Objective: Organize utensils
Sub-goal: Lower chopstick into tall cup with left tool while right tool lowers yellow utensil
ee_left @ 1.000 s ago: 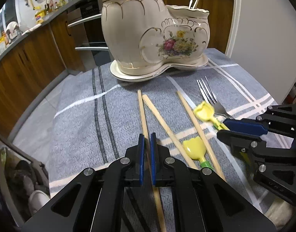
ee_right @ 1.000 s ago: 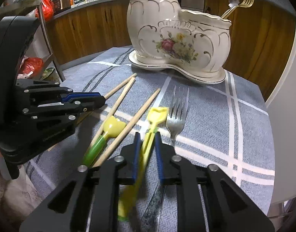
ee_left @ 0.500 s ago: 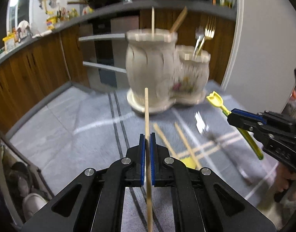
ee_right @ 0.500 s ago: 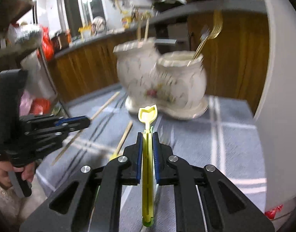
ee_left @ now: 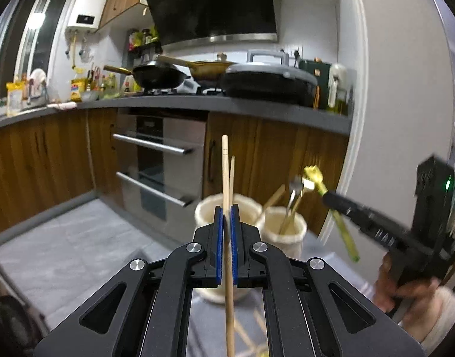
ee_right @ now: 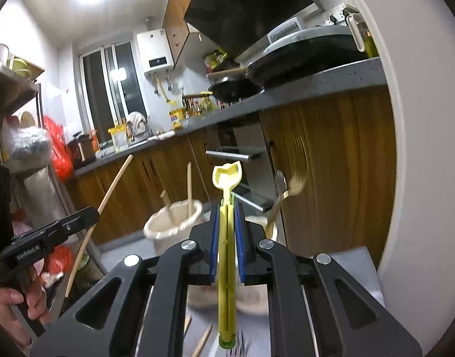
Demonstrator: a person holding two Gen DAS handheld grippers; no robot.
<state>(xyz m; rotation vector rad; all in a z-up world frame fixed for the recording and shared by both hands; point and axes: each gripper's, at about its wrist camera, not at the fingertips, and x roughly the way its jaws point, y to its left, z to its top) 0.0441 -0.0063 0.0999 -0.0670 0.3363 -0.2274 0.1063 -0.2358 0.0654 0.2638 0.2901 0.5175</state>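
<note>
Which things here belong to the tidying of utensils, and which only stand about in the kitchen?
Job:
- chopstick, in left gripper
- yellow utensil, in right gripper
- holder
- loose chopsticks

Standing about:
- pans
- oven
- water heater
- red bag

Domestic kitchen. Range hood [ee_left: 215, 9] over pans on the hob [ee_left: 180, 90]. Built-in oven [ee_left: 159, 166], wood cabinets [ee_left: 43, 160], wall water heater [ee_left: 86, 7].

A pale wooden chopstick [ee_left: 226, 178] is standing upright above the cream ceramic holder [ee_left: 248, 211]; a yellow plastic scoop-ended utensil [ee_right: 227, 238] is pointing upward.
</note>
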